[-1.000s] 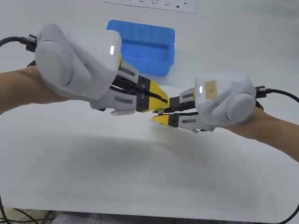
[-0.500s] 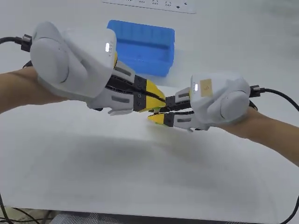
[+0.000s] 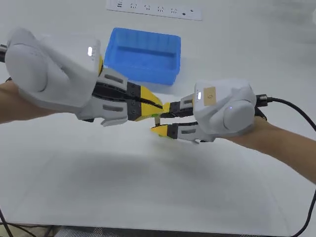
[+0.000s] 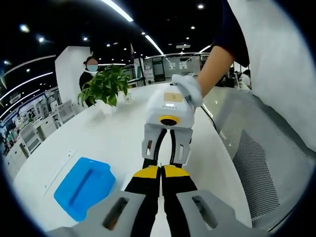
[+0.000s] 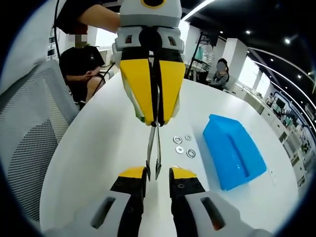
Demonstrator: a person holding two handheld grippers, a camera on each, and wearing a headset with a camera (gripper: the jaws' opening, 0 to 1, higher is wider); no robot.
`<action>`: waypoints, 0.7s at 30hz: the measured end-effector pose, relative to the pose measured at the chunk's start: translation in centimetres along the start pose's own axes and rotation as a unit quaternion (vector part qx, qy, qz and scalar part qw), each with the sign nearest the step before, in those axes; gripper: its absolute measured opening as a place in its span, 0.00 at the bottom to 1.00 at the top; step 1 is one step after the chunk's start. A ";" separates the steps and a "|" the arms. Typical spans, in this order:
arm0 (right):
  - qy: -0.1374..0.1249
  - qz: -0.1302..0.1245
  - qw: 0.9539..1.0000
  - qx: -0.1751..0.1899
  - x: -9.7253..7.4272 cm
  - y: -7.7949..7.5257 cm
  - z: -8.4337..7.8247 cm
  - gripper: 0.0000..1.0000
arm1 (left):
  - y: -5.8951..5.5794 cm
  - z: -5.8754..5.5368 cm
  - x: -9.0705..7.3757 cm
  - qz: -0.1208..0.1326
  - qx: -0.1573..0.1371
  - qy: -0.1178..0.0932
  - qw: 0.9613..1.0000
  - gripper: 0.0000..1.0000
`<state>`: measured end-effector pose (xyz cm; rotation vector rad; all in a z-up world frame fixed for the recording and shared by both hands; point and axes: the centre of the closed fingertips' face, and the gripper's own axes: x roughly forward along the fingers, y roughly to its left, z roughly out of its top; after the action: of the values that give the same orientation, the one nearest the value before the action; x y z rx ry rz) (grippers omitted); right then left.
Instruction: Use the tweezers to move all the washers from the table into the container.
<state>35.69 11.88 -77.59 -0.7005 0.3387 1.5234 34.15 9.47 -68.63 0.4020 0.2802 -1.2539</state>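
Washers (image 5: 178, 139), four small metal rings, lie flat on the white worktop (image 5: 98, 148) just beside the blue container (image 5: 229, 148) in the right gripper view. The tweezers (image 5: 156, 131) hang near the container, on the far side of the washers from it. The left claw (image 5: 154, 121) is clamped on their upper end. Their two tips drop into the narrow gap of the right claw (image 5: 158, 174), whose jaws stand a little apart. Whether either jaw touches a tip cannot be told.

In the left gripper view, the left claw's yellow tips are pressed together. The container sits apart from them on the worktop, and its blue floor looks bare.

In the head view, the two claws meet nose to nose on the near side of the container. Its floor shows plain blue with no washer in it, so by all appearances the transfer has yet to begin.

The rings look thin, light, hard and slick, and they lie flush with the worktop, so they will likely skate away from a clumsy pinch. The surest hold is probably one tweezer tip through the hole and the other outside the rim. The tweezers themselves look slim and springy, best squeezed partway along the legs.
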 end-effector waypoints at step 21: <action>0.010 -0.017 1.000 0.017 -0.5 -0.5 -1.1 0.22 | 2.9 -0.4 -1.1 0.015 0.042 0.007 0.999 0.04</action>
<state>36.43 10.83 -78.01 -0.6922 0.3664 1.4758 36.60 11.35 -68.15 0.4854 0.2330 -1.2367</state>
